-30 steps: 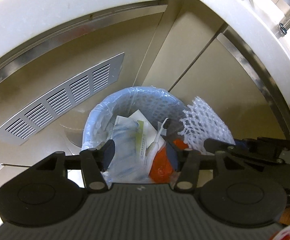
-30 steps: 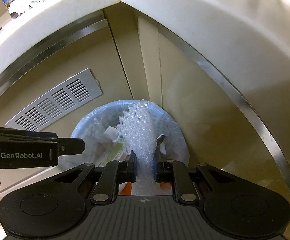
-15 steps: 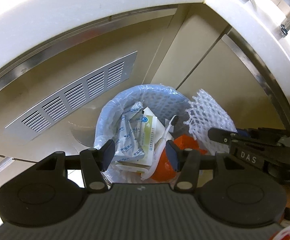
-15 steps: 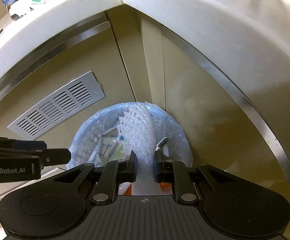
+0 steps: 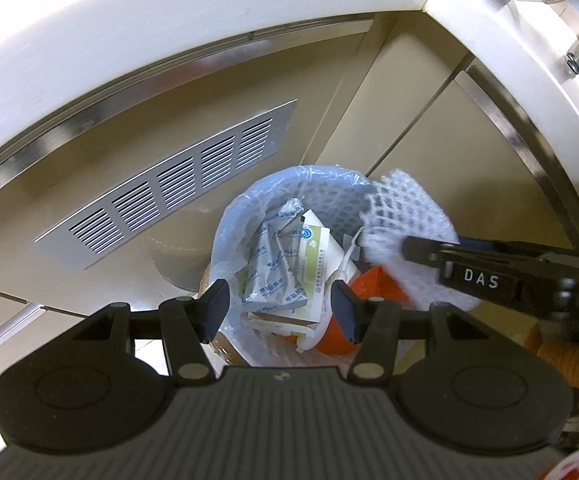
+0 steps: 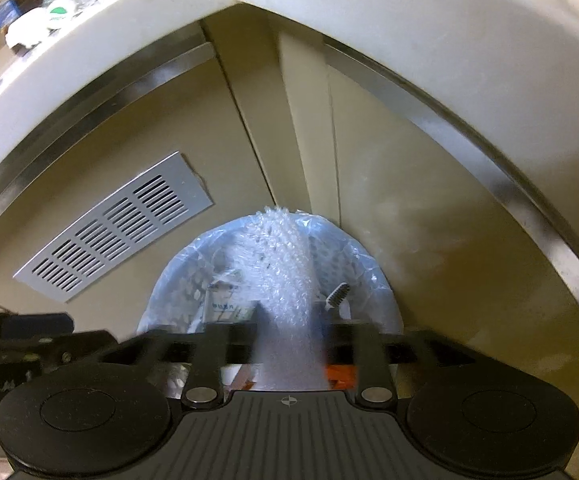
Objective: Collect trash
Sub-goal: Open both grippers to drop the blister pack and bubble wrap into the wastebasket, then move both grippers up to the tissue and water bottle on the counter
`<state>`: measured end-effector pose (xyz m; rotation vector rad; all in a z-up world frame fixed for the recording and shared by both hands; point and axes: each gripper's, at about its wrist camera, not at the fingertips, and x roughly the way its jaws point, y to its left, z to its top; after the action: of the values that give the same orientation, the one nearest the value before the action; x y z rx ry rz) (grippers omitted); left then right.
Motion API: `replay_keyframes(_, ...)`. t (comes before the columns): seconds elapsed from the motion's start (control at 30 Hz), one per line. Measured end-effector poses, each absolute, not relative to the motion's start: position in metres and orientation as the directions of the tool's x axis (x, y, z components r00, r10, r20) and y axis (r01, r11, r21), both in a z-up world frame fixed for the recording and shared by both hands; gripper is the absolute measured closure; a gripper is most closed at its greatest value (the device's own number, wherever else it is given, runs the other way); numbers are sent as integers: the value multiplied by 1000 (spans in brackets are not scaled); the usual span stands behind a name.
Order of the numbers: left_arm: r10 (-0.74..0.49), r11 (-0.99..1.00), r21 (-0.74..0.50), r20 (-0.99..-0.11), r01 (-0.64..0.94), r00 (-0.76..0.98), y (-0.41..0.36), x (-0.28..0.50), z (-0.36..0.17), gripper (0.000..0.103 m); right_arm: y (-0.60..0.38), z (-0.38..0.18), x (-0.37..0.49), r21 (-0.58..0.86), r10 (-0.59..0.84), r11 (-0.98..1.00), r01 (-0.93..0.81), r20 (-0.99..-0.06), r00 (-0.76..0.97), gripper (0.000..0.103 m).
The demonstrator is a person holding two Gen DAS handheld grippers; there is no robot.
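We've got the white foam net (image 6: 285, 280) at centre frame, hanging over the lined trash bin (image 6: 369, 264); our right gripper (image 6: 289, 332) has just been opening, jaws now spread with the net between them, pads blurred; lower centre in the left view, our left gripper (image 5: 279, 310) stands half open on nothing, above the medicine boxes (image 5: 309, 264) and an orange wrapper (image 5: 373, 288); a slatted vent (image 5: 177, 180) sits upper left on the cabinet.

White foam netting (image 6: 285, 280) – upright, over lined bin (image 6: 177, 280)
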<state>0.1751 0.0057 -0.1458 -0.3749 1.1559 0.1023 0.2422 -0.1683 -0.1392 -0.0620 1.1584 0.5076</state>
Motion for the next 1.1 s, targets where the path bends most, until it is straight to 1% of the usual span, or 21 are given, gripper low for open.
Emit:
replay_keyframes(0.03, -111, 933, -236, -907, -271, 406, 7, 174, -146, 51, -170, -139, 243, 218, 355, 890, -400, -882, 310, 30)
replay_keyframes(0.37, -111, 931, -239, -905, -276, 410, 12, 166, -147, 51, -170, -139, 234, 200, 342, 888, -414, -889, 305, 30)
replay_keyframes(0.77, -107, 931, -246, -890, -271, 443, 12, 159, -134, 51, -169, -134, 224, 181, 339, 878, -443, -889, 307, 30)
replay_keyframes(0.97, -107, 931, -255, -874, -261, 473, 10, 154, -121, 51, -170, -117, 219, 193, 362, 867, -460, -877, 314, 30)
replay_keyframes(1.1, -98, 933, -258, -854, -251, 511, 9, 150, -105, 51, -170, -96, 215, 205, 396, 851, -484, -856, 334, 30)
